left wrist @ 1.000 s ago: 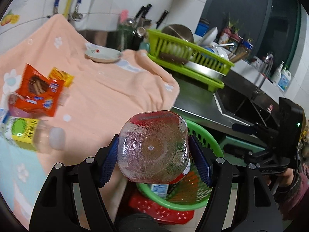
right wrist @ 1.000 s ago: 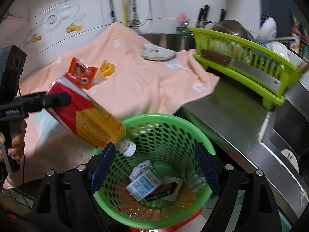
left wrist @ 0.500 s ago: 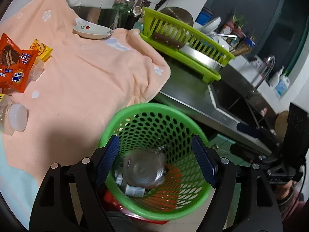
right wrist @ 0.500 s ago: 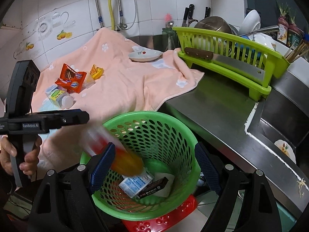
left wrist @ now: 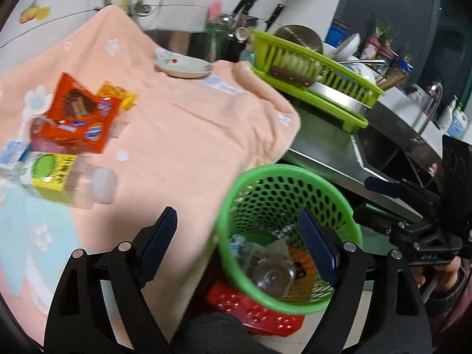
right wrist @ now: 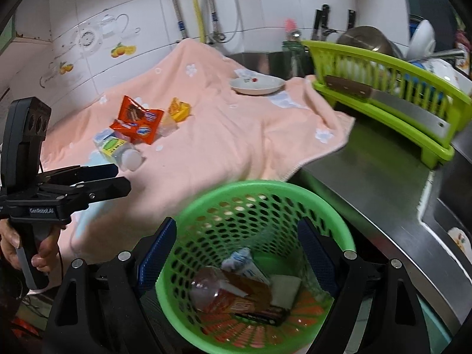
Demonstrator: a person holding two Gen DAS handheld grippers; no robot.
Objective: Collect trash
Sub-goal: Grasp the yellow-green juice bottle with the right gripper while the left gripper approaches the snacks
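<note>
In the basket, the bottle is lying on its side among cartons. I am holding both grippers, left and right, with jaws apart and gripping nothing. More trash, a wrapper, is lying on the towel.

Bottle lies in green basket w/ cartons; wrappers on towel.
</note>
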